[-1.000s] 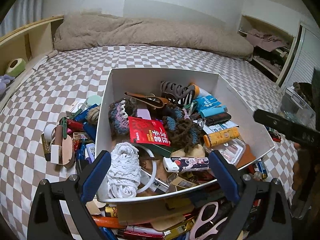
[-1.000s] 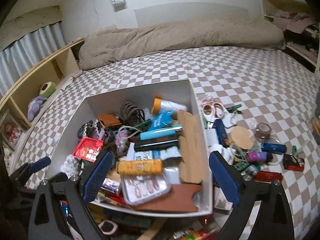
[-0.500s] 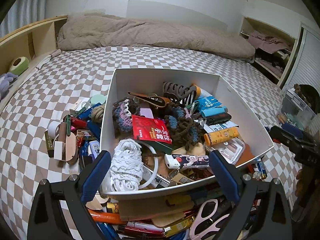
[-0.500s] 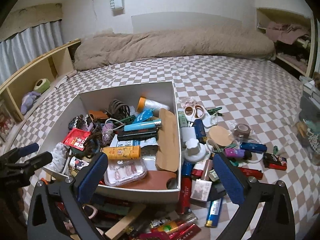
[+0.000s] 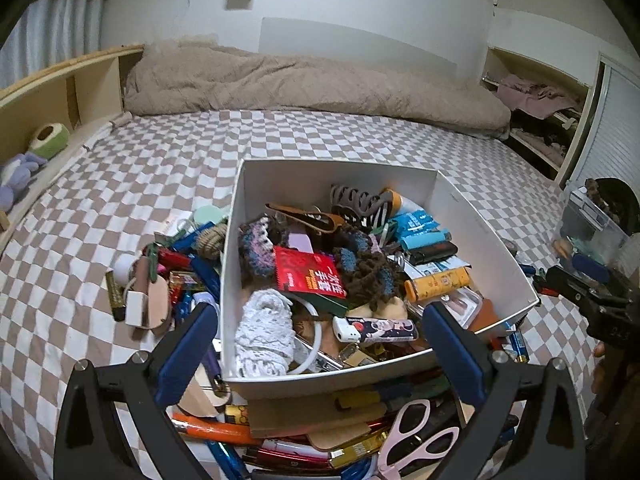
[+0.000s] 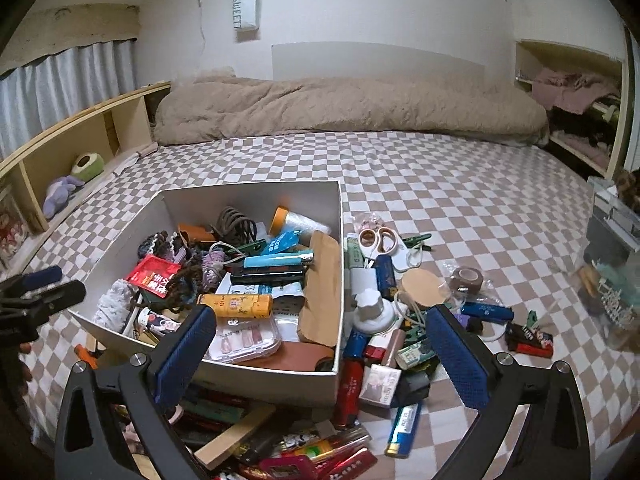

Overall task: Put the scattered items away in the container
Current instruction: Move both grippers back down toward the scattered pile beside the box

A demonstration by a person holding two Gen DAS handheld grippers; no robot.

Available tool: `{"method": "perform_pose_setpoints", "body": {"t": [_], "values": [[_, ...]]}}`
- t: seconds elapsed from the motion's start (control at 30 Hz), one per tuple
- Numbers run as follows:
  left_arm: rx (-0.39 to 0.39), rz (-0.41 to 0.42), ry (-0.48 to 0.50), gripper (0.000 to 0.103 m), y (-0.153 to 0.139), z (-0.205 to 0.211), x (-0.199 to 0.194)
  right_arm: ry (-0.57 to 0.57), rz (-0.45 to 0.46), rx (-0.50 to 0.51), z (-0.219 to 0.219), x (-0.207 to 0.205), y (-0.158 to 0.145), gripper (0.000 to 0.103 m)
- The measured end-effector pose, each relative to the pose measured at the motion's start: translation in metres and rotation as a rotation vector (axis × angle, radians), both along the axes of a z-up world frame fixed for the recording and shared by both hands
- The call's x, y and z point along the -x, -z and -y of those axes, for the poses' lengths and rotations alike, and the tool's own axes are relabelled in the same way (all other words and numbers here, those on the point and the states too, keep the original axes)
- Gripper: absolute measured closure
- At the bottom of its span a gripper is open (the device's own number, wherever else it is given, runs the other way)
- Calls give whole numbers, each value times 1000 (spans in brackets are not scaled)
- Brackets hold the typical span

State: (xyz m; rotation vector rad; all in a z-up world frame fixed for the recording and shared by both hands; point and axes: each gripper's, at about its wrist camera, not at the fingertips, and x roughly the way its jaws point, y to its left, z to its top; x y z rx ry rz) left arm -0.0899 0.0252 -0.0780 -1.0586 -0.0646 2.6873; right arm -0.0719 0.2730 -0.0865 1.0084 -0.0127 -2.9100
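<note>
Bed [image 6: 460,184]: brown-and-white checkered sheet. Rumpled beige duvet [image 6: 340,108] bunched along the far edge, against the white wall [image 6: 380,12]. White hanging tag [image 6: 245,6] printed "SWEET" on that wall, above the duvet. Left edge of the bed: wooden shelf unit [image 6: 68,140] with open cubbies; green round thing [image 6: 88,164] and purple plush toy [image 6: 60,196] lie in one cubby, just beside each other. Grey-white curtain [image 6: 68,80] behind the shelf unit. Far right corner: open alcove shelves [image 6: 576,96] stuffed with pinkish and dark clothes. Right edge of the bed: clear plastic bin [image 6: 612,216], contents too blurred to tell.
</note>
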Motion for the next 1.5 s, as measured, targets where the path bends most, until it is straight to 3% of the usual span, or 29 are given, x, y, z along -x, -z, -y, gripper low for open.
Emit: {"method": "perform_pose_setpoints", "body": {"t": [0.23, 0.5, 0.87, 1.3, 1.5], "values": [[-4, -15, -44, 0, -4, 18, 2, 22, -39, -5, -18, -4, -10, 0], [-12, -66, -159, 0, -11, 53, 5, 110, -81, -37, -58, -5, -4, 0], [47, -48, -230, 0, -7, 81, 13, 227, -10, -68, -112, 3, 27, 0], [105, 29, -282, 0, 15, 138, 7, 249, 88, -127, -142, 5, 60, 0], [119, 135, -353, 0, 49, 177, 6, 296, 140, -58, -159, 3, 79, 0]]}}
